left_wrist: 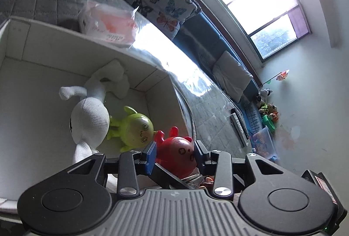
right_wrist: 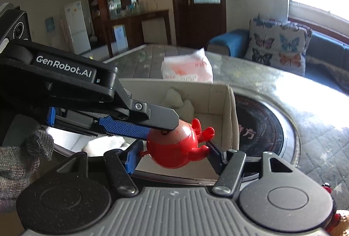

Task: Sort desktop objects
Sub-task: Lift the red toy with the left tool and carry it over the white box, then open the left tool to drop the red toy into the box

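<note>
A red round toy figure (left_wrist: pixel 176 151) (right_wrist: pixel 174 144) with small arms is pinched from two sides. My left gripper (left_wrist: pixel 175 154) has its blue pads pressed against the toy's flanks. In the right wrist view one left pad (right_wrist: pixel 124 127) lies on top of the toy. My right gripper (right_wrist: pixel 173 156) is shut on the same toy lower down, one pad on each side. The toy hangs over the near right corner of an open cardboard box (left_wrist: pixel 43 74) (right_wrist: pixel 218 100). In the box lie a white plush doll (left_wrist: pixel 91 120) (right_wrist: pixel 178 100) and a green toy figure (left_wrist: pixel 133 129).
A pink tissue pack (left_wrist: pixel 109 24) (right_wrist: pixel 187 70) lies on the glass-topped table behind the box. A dark round cooker plate (right_wrist: pixel 261 127) sits right of the box. Remotes (left_wrist: pixel 240 127) lie further along the table. A grey-gloved hand (right_wrist: pixel 19 159) holds the left gripper. A sofa with a butterfly cushion (right_wrist: pixel 279 44) stands behind.
</note>
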Demonstrator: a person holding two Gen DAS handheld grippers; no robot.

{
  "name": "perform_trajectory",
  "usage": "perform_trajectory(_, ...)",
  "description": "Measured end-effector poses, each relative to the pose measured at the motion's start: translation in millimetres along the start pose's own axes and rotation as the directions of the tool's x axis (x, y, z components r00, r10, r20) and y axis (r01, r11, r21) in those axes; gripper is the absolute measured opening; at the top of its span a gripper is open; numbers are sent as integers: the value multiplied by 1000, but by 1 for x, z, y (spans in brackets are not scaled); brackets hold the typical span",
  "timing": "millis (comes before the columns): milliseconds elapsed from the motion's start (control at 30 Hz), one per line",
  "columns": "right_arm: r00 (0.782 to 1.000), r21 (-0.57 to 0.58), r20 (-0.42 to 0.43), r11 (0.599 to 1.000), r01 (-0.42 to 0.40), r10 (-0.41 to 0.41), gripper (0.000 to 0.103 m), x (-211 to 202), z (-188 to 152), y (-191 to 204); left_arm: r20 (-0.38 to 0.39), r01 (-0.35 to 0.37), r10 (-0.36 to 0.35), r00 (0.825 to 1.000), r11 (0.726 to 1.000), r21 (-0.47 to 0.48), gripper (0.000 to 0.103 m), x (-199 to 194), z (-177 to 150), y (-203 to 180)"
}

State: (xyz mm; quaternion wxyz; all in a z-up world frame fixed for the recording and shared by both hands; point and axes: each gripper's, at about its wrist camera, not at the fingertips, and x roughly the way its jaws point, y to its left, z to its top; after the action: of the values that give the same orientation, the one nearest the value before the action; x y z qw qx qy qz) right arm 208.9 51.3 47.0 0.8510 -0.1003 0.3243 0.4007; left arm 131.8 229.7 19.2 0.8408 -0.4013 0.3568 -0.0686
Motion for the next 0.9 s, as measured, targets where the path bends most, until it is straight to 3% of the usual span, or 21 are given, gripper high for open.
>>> perform_trajectory(200, 996, -5, -94, 1000, 6, -6, 64, 24, 2, -4, -48, 0, -3, 999, 998, -66, 39, 18, 6, 23)
perform_trajectory(400, 991, -71, -119, 996, 48, -56, 65, 42, 7, 7, -25, -19, 18, 1000, 998, -64, 39, 25, 6, 29)
perform_trajectory(700, 991, -120, -102, 990, 72, -84, 67, 50, 7, 14, -33, -48, 46, 998, 997, -67, 39, 33, -1, 35)
perform_trajectory(900, 997, -98, -40, 993, 67, -71, 73, 33, 2, 12, 12, -54, 54, 998, 998, -30, 39, 21, -6, 26)
